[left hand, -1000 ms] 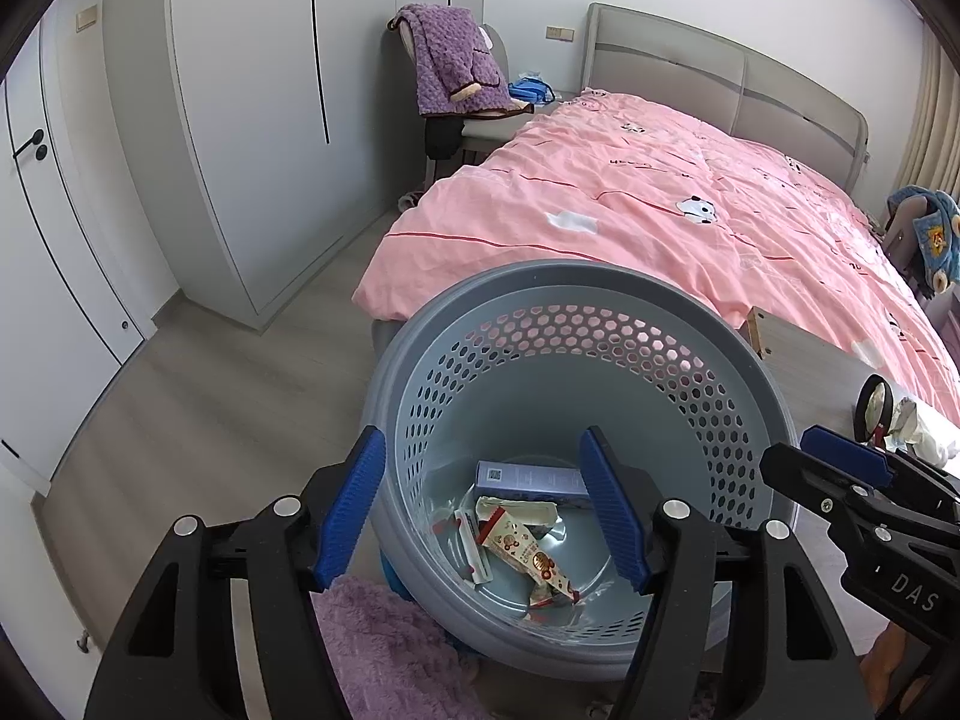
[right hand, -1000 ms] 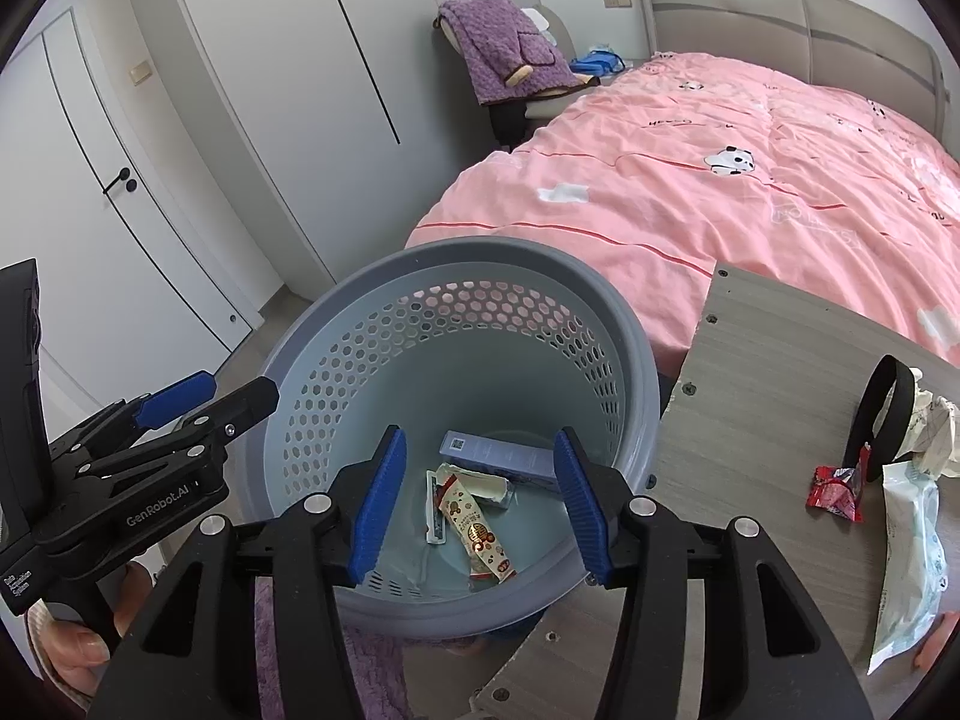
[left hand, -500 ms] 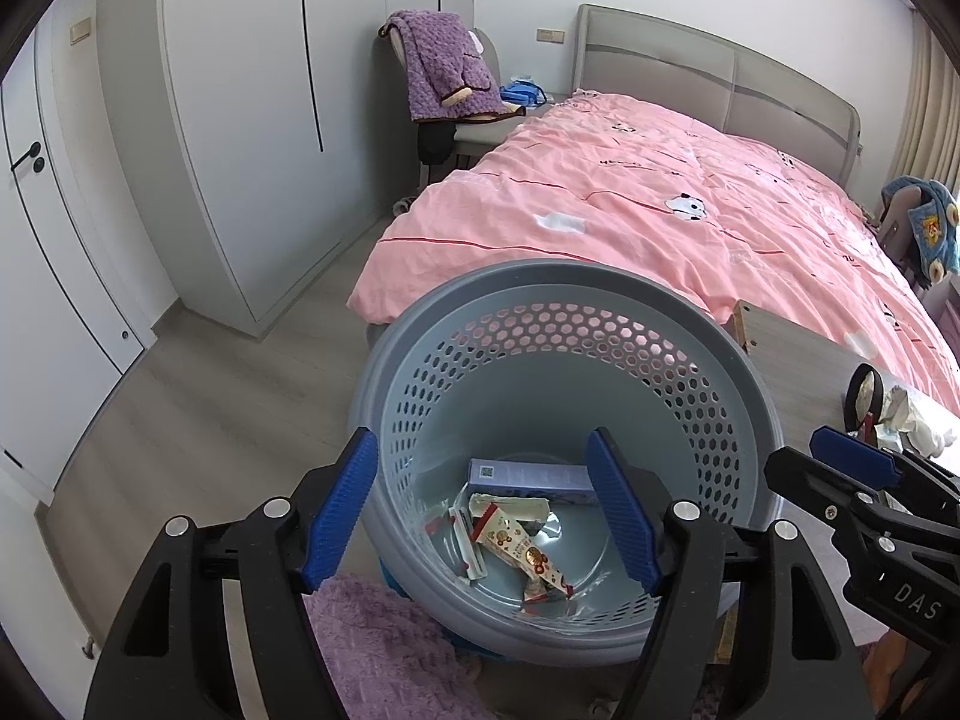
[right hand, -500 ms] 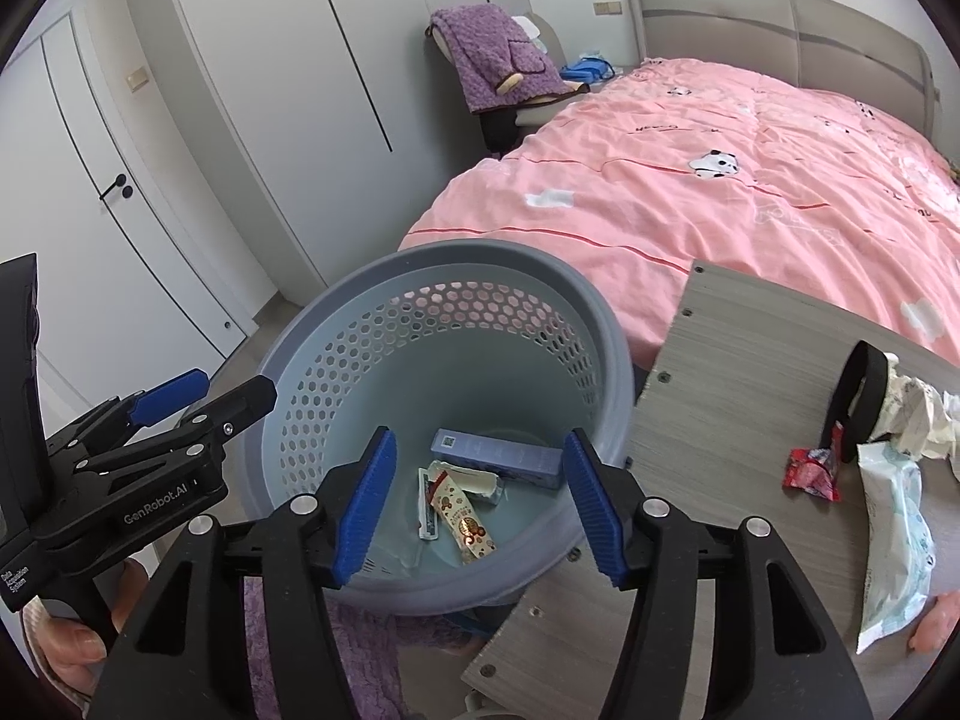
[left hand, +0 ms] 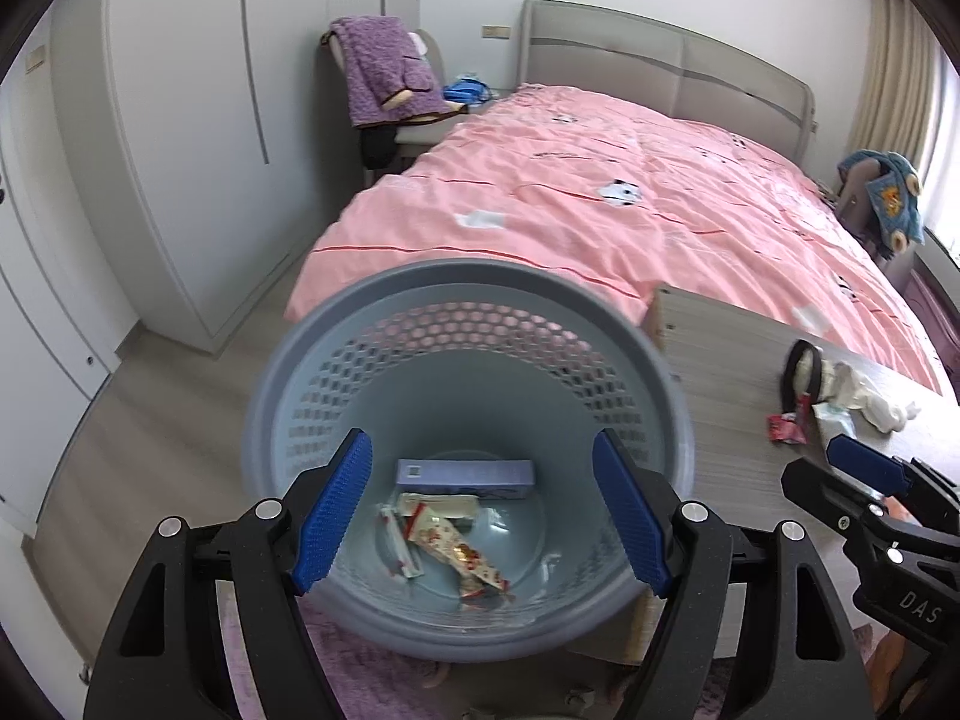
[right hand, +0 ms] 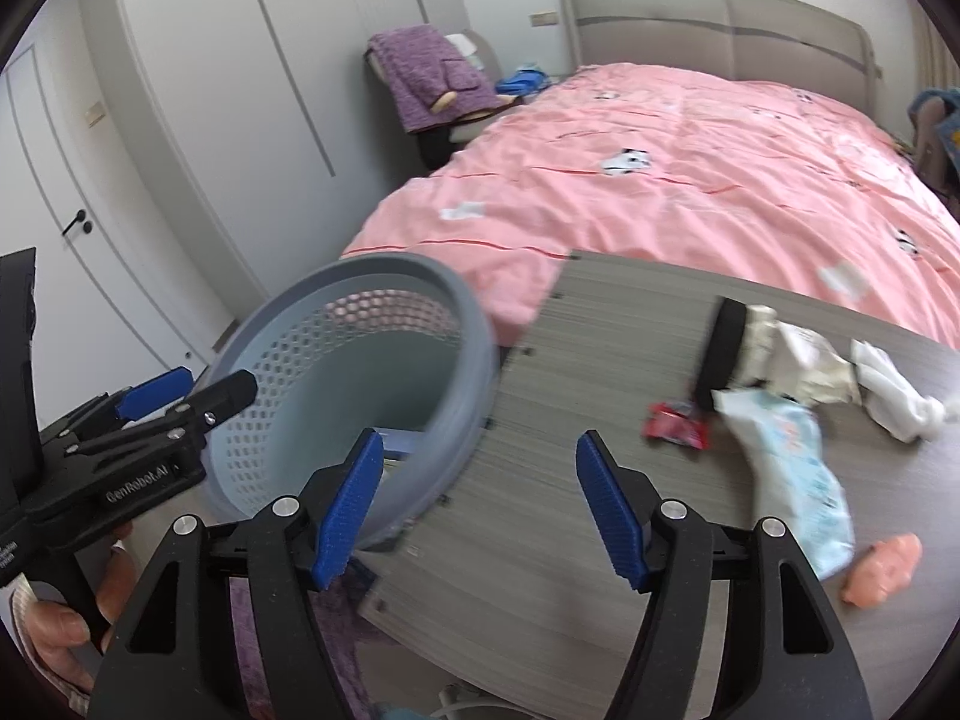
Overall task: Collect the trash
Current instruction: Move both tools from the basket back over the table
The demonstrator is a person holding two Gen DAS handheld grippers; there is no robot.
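Left gripper [left hand: 480,504]: jaws wide, just been opening, nothing between the pads; it hangs over the mouth of the grey perforated basket [left hand: 312,360]. In the basket bottom: a pale blue box [left hand: 465,476] and a printed snack wrapper [left hand: 456,546], lying loose.

Right gripper [right hand: 477,510]: jaws apart at mid width, just been opening, empty; it sits over the table [right hand: 570,420] edge, basket rim just beside its left finger.

Trash on the table, well apart from the gripper: red wrapper [right hand: 675,423], light blue packet [right hand: 792,474], crumpled white paper [right hand: 804,360], beside a black band [right hand: 720,354]. Pink bed [right hand: 660,180] behind.
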